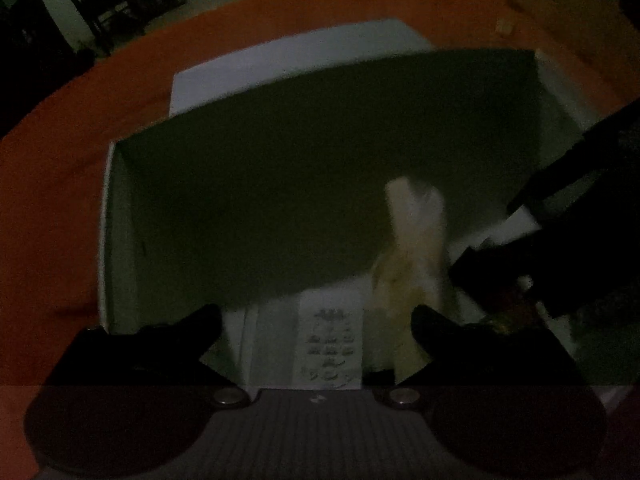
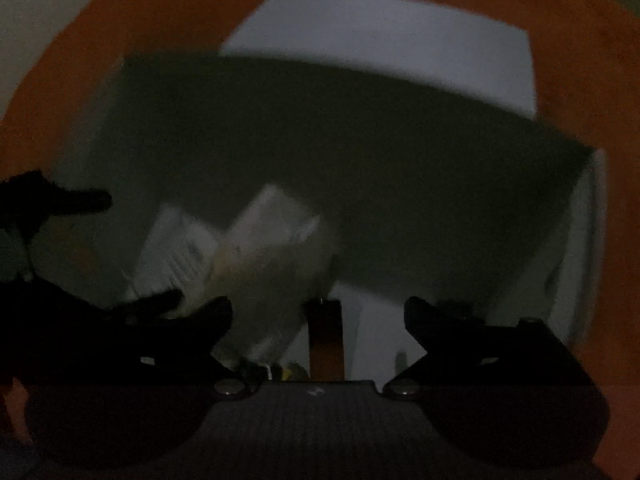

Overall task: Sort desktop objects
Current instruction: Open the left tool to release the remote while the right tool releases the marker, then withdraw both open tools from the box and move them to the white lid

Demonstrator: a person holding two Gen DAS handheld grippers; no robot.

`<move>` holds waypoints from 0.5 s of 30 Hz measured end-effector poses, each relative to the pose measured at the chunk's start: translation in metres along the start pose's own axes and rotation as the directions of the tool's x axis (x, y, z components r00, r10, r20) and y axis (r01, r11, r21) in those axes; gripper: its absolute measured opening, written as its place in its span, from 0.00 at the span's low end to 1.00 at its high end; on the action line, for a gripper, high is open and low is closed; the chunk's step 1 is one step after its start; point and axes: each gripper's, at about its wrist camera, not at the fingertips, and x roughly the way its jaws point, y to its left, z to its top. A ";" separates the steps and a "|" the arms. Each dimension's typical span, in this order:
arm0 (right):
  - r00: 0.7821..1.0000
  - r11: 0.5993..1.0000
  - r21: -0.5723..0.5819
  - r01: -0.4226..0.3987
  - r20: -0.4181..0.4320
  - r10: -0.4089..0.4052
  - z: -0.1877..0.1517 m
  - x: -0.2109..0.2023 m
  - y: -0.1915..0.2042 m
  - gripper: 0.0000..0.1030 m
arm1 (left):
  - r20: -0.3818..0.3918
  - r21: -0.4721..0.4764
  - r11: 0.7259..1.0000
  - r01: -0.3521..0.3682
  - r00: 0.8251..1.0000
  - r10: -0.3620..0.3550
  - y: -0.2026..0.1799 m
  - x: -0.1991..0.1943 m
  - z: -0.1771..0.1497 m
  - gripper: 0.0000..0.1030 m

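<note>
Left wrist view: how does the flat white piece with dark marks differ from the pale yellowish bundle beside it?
The flat white piece is a neat rectangle with rows of dark marks; the pale bundle is irregular, with no marks visible. The piece looks white-grey; the bundle looks cream-yellow. The piece lies low; the bundle rises higher and is blurred. Both sit inside the white box.

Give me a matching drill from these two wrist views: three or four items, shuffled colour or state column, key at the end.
Things:
1. storage box
2. table cover
3. left gripper
4. brown strip in the box

Colour or state:
A. orange
B. fingers spread, nothing between them gripped
C. white walls, open top
D. upright, near the right gripper

Pairs: 1-C, 2-A, 3-B, 4-D
</note>
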 end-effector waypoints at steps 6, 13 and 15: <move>0.989 0.999 0.037 -0.024 0.144 0.018 0.025 -0.060 -0.011 0.99 | 0.100 -0.049 0.998 0.046 0.994 -0.041 0.024 -0.032 0.027 0.99; 0.934 0.987 0.159 -0.021 0.355 -0.038 0.061 -0.117 -0.050 1.00 | 0.209 -0.152 0.986 0.066 0.977 -0.033 0.070 -0.047 0.075 0.99; 0.912 0.976 0.219 -0.022 0.405 -0.070 0.070 -0.123 -0.068 1.00 | 0.223 -0.172 0.983 0.056 0.975 -0.017 0.084 -0.041 0.088 0.99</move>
